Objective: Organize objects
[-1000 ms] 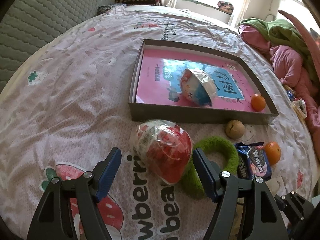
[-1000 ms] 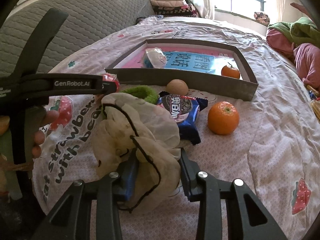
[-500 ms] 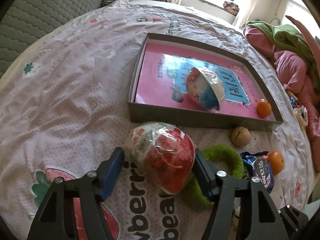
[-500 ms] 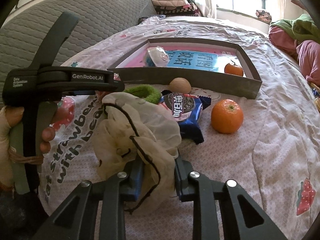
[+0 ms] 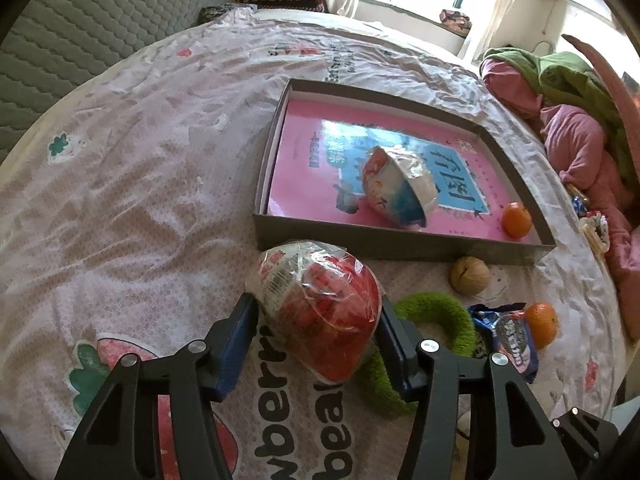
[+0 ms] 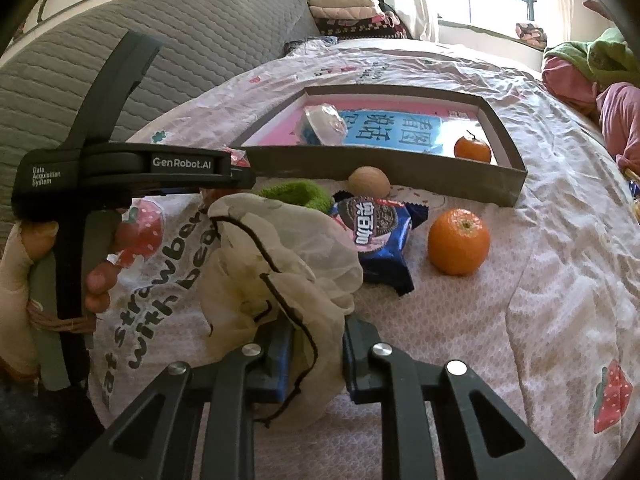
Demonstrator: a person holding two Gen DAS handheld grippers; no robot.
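Note:
My left gripper (image 5: pixel 314 326) is shut on a red wrapped bowl (image 5: pixel 320 304), just in front of the grey box (image 5: pixel 400 244) on the bed. The box holds a pink book (image 5: pixel 304 160), a blue wrapped bowl (image 5: pixel 398 188) and a small orange (image 5: pixel 517 220). My right gripper (image 6: pixel 314 344) is shut on a white mesh drawstring bag (image 6: pixel 276 264) near the bed's front edge. In the right wrist view the box (image 6: pixel 400 168) lies beyond, with the blue wrapped bowl (image 6: pixel 324 124) and the small orange (image 6: pixel 472 149) inside.
Loose on the sheet: a green fuzzy ring (image 5: pixel 436 320), a walnut (image 5: pixel 470 275), an Oreo packet (image 6: pixel 376 232) and an orange (image 6: pixel 459 241). The left gripper's handle (image 6: pixel 120 168) crosses the right wrist view. Pink and green clothes (image 5: pixel 580 128) lie at the right.
My left gripper has moved forward around the red wrapped bowl and closed on it. My right gripper has narrowed its jaws on the mesh bag.

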